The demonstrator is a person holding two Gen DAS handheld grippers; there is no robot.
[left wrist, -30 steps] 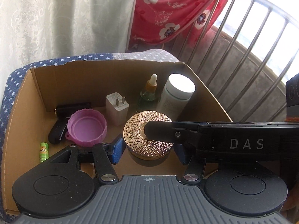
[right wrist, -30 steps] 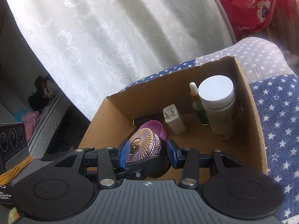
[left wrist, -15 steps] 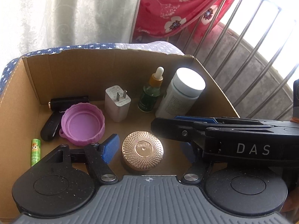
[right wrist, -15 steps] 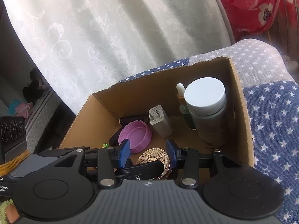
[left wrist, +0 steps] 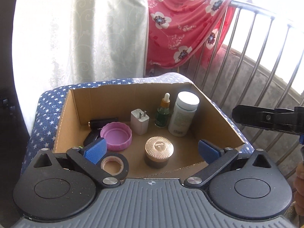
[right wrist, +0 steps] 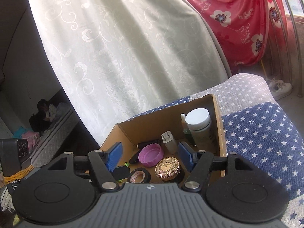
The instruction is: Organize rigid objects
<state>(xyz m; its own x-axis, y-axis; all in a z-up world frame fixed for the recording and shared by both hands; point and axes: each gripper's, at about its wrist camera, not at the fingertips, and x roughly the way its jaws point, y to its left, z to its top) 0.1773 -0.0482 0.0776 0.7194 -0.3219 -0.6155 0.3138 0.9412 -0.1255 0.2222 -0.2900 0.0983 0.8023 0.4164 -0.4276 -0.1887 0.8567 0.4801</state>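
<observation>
Rose-gold jar lid (left wrist: 159, 146), purple cap (left wrist: 116, 136), red flowered cloth (left wrist: 182, 28), blue star-patterned cover (right wrist: 266, 133).

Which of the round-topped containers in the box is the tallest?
The white-lidded bottle; it stands well above the gold-lidded jar and the dropper bottle.

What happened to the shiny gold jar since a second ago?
Both grippers let go of the gold jar and pulled back; it now stands free on the floor of the cardboard box. The left gripper and right gripper have just been opening and hold nothing. The purple lid, charger and bottles kept their places.
</observation>
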